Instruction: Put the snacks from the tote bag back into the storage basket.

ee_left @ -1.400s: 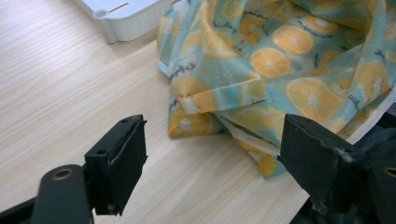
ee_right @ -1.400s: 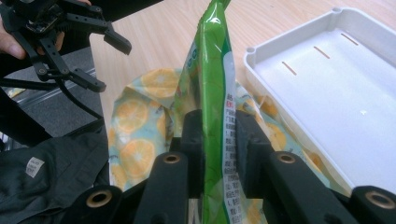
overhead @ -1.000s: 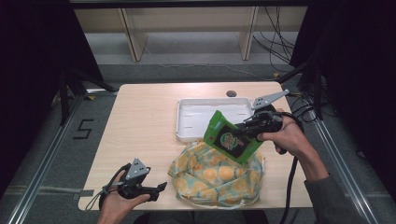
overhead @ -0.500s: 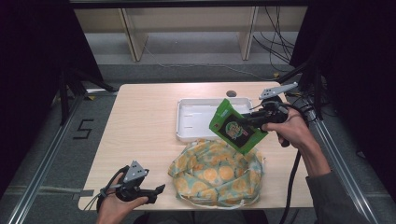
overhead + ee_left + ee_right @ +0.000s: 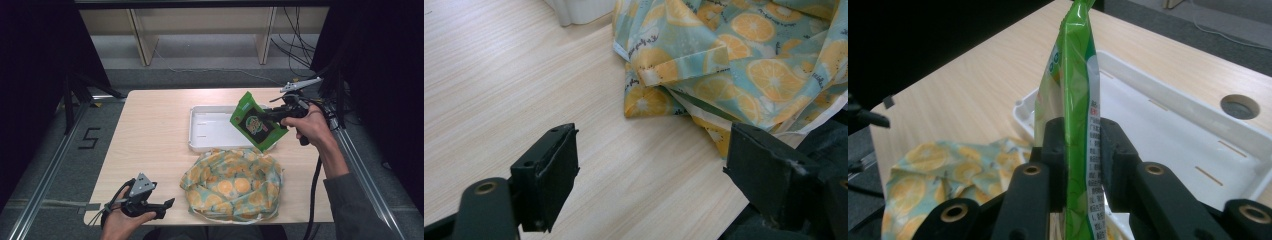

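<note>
Our right gripper pinches a green snack packet above the white tray at the far right. Our left gripper, jaws spread wide, rests near left, beside the orange-print cloth bag.

Left tongs: black body, grey three-cornered plate on top, black cable looped at the 9 o'clock side of the hand. Jaws in the left gripper view were thick black blocks with flat matte pads; the one at 8 o'clock carried small screw holes and a brass-coloured rivet.

Right tongs: black body, grey three-cornered plate at 12 o'clock, black cable trailing toward 6 o'clock. Black jaw arms in the right gripper view each bore brass-ringed rivets.

Right forearm: grey sleeve was worn, cuff short of the wrist.
</note>
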A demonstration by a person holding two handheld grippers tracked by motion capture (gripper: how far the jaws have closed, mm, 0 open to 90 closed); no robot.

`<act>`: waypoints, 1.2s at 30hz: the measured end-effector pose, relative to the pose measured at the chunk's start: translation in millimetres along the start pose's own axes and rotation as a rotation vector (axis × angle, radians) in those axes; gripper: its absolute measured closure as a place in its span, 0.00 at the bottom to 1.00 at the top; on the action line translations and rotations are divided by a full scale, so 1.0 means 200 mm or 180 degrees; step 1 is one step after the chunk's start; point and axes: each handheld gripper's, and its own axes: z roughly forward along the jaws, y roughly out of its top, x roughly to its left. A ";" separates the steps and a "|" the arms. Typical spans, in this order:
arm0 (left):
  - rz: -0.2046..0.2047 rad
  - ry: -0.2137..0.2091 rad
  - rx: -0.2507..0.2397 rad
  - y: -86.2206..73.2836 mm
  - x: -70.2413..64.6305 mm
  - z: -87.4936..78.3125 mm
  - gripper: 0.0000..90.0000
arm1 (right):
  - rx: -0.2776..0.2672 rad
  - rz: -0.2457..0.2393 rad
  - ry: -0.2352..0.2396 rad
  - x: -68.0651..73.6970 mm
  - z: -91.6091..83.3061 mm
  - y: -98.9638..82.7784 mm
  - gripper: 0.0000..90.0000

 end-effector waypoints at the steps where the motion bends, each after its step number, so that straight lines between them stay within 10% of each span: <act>1: -0.0008 0.0001 -0.0004 0.00 0.00 0.00 0.23 | -0.0002 -0.0025 -0.0022 -0.01 0.01 0.01 0.85; 5: -0.0071 -0.0006 0.0008 0.00 -0.01 0.00 0.23 | -0.0057 0.0017 -0.0150 -0.05 0.04 0.03 0.85; 8: 0.0140 0.0016 0.0110 0.00 0.01 0.00 0.23 | 0.0016 0.0127 -0.0242 -0.09 0.08 0.04 0.85; 29: -0.0022 -0.0013 0.0036 -0.01 -0.02 0.01 0.23 | -0.0009 0.0699 -0.0655 -0.32 0.32 0.05 0.85; 33: 0.0211 0.0024 0.0036 0.00 0.01 0.01 0.23 | -0.0072 0.0703 -0.0727 -0.38 0.36 0.04 0.85; 36: 0.0030 -0.0013 0.0023 -0.01 -0.01 0.00 0.23 | -0.0127 0.0842 -0.0816 -0.39 0.39 0.03 0.85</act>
